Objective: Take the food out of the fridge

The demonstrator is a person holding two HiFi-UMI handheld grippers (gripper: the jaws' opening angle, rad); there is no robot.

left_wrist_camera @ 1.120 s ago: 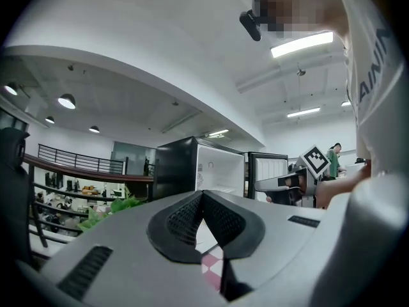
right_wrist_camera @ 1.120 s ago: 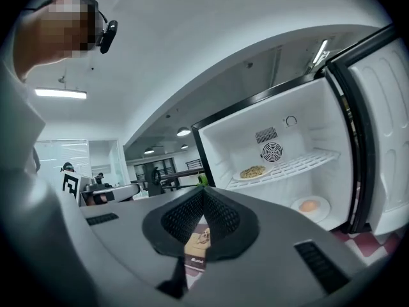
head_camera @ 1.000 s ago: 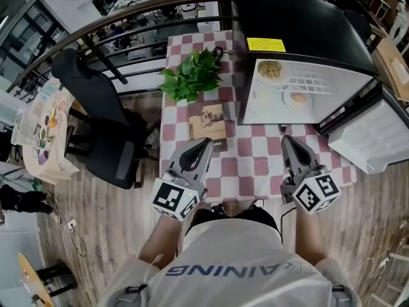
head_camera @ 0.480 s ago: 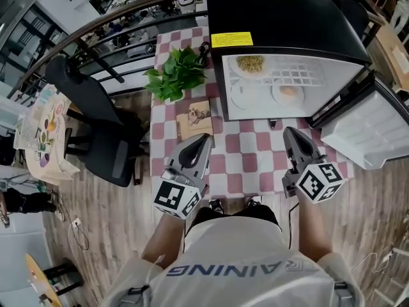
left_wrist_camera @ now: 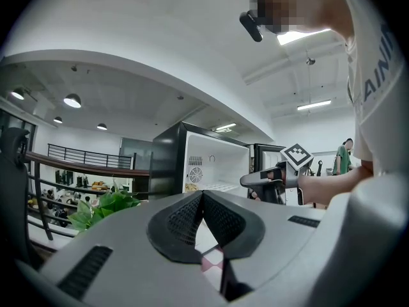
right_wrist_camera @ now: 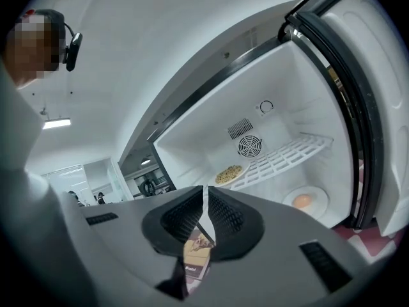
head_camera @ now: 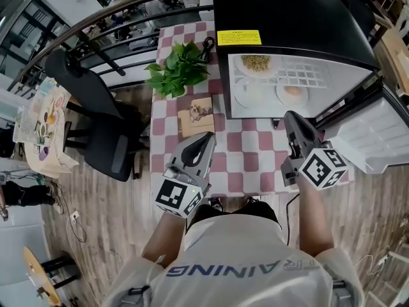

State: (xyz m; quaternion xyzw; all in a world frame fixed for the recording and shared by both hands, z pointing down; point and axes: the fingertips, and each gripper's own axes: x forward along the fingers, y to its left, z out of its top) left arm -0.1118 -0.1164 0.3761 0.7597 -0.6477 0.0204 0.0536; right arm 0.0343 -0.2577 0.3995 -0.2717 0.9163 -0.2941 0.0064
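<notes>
Fridge: black fridge (head_camera: pixel 294 18) at the upper right of the head view, door (head_camera: pixel 377 139) swung wide to the right, white inside with a wire shelf (right_wrist_camera: pixel 291 152)
Surface: red-and-white checked surface (head_camera: pixel 249 165) at the centre, with the fridge standing on its far end
Chair: black chair (head_camera: pixel 96 126) at the left, off the surface on the wooden floor
Plant: green leafy plant (head_camera: pixel 179 72) at the upper centre, just left of the fridge
Left gripper: left gripper (head_camera: pixel 208 136) at the lower centre, over the near edge of the surface, jaws pressed together with nothing between them
Right gripper: right gripper (head_camera: pixel 291 117) right of centre, just in front of the fridge opening, jaws pressed together and empty, pointing into the fridge
Food: plate of yellowish food (right_wrist_camera: pixel 229 173) on the wire shelf; plate with a round orange-yellow piece (right_wrist_camera: pixel 305 201) below it on the fridge floor; both inside, apart from the grippers
Card: small picture card (head_camera: pixel 197 114) on the surface between plant and left gripper
</notes>
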